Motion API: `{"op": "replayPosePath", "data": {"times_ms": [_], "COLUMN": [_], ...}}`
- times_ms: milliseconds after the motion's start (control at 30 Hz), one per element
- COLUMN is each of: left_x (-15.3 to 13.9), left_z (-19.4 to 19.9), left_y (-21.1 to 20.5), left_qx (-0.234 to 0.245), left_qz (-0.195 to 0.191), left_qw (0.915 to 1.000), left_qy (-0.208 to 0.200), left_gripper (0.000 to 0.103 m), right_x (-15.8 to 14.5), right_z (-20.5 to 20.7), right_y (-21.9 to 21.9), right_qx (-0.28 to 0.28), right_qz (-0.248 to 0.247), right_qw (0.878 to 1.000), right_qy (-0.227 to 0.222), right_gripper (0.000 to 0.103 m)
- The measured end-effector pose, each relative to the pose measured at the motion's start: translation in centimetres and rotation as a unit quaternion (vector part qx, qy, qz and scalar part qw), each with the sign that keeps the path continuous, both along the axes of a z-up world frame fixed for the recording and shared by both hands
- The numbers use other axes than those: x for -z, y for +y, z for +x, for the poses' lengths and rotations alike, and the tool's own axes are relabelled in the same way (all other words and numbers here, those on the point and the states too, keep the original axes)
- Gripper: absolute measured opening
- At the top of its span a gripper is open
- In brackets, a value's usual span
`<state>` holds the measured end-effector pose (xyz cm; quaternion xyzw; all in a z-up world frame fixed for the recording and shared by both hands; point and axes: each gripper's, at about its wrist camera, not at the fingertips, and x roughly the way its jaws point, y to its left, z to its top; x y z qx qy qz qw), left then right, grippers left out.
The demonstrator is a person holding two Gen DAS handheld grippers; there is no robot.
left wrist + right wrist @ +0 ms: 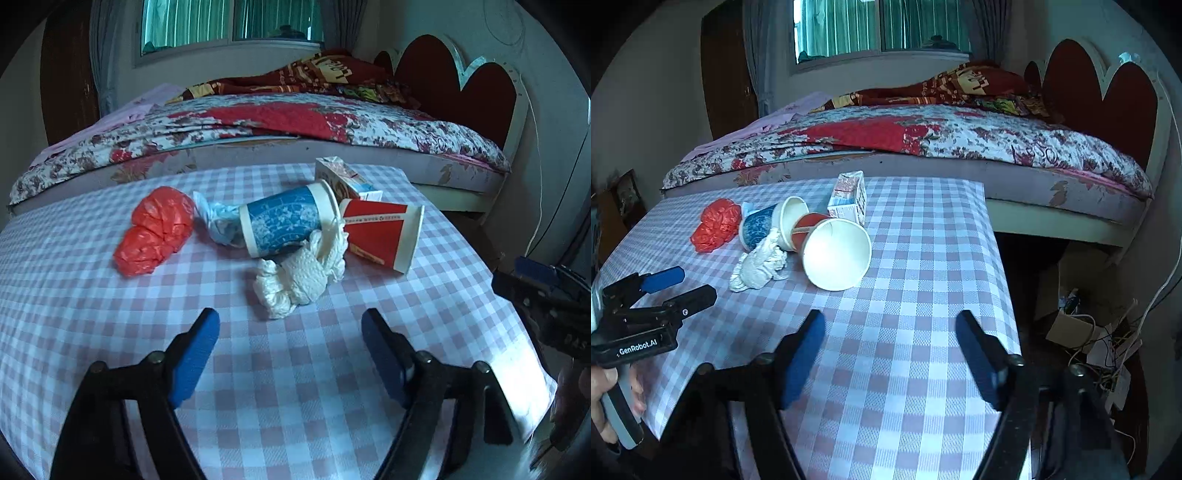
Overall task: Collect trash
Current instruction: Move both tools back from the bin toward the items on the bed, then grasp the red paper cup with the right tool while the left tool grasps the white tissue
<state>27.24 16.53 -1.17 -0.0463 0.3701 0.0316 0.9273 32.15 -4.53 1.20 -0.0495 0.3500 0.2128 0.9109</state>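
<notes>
Trash lies in a cluster on the checked tablecloth (110, 332): a crumpled red plastic bag (157, 230), a blue paper cup (288, 219) on its side with a bluish wad (216, 218) at its base, a red paper cup (384, 230) on its side, a white crumpled tissue (299, 280) and a small carton (345, 177). My left gripper (290, 325) is open over the cloth just short of the tissue. My right gripper (890, 325) is open and empty, near the red cup (834, 254), tissue (759, 266), blue cup (759, 225), bag (716, 225) and carton (849, 197).
A bed with a floral quilt (295, 122) and a red heart-shaped headboard (461, 77) stands right behind the table. To the right of the table's edge (1001, 258), cardboard and tangled cables (1097, 339) clutter the floor. A hand (602, 391) holds the left gripper (677, 286).
</notes>
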Motion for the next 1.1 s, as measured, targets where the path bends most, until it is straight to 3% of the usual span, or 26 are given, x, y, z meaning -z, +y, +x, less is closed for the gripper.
{"op": "replayPosePath", "data": {"times_ms": [233, 467, 567, 633, 700, 767, 833, 900, 1100], "left_x": [1.6, 2.4, 2.5, 2.4, 2.4, 2.2, 1.9, 1.7, 1.0], "left_z": [3.6, 4.6, 4.9, 5.2, 5.2, 4.9, 4.6, 4.2, 2.2], "left_y": [0.3, 0.4, 0.7, 0.6, 0.5, 0.4, 0.2, 0.0, -0.4], "left_qx": [0.01, 0.014, 0.012, 0.016, 0.017, 0.023, 0.031, 0.039, 0.042], "left_qz": [-0.007, -0.003, -0.014, -0.017, -0.016, -0.016, -0.02, -0.023, -0.019], "left_qw": [0.9997, 0.9993, 0.9992, 0.999, 0.9991, 0.9991, 0.999, 0.9986, 0.9989], "left_qy": [0.02, 0.035, 0.036, 0.037, 0.035, 0.03, 0.027, 0.028, 0.01], "left_gripper": [0.073, 0.068, 0.066, 0.058, 0.052, 0.043, 0.032, 0.03, 0.027], "right_x": [2.1, 3.4, 3.7, 3.5, 3.5, 3.6, 3.8, 3.7, 2.9], "right_z": [5.4, 8.5, 8.9, 8.7, 8.5, 8.1, 7.3, 6.3, 3.7], "right_y": [2.6, 5.5, 6.6, 7.1, 7.4, 7.4, 7.3, 7.0, 6.0], "right_qx": [-0.035, -0.077, -0.096, -0.106, -0.112, -0.115, -0.114, -0.11, -0.091], "right_qz": [-0.008, -0.022, -0.022, -0.022, -0.02, -0.016, -0.002, 0.008, 0.012], "right_qw": [0.999, 0.996, 0.993, 0.993, 0.992, 0.991, 0.991, 0.991, 0.994], "right_qy": [0.029, 0.05, 0.058, 0.056, 0.061, 0.067, 0.074, 0.071, 0.055], "right_gripper": [0.065, 0.058, 0.049, 0.04, 0.021, 0.012, 0.01, 0.004, 0.003]}}
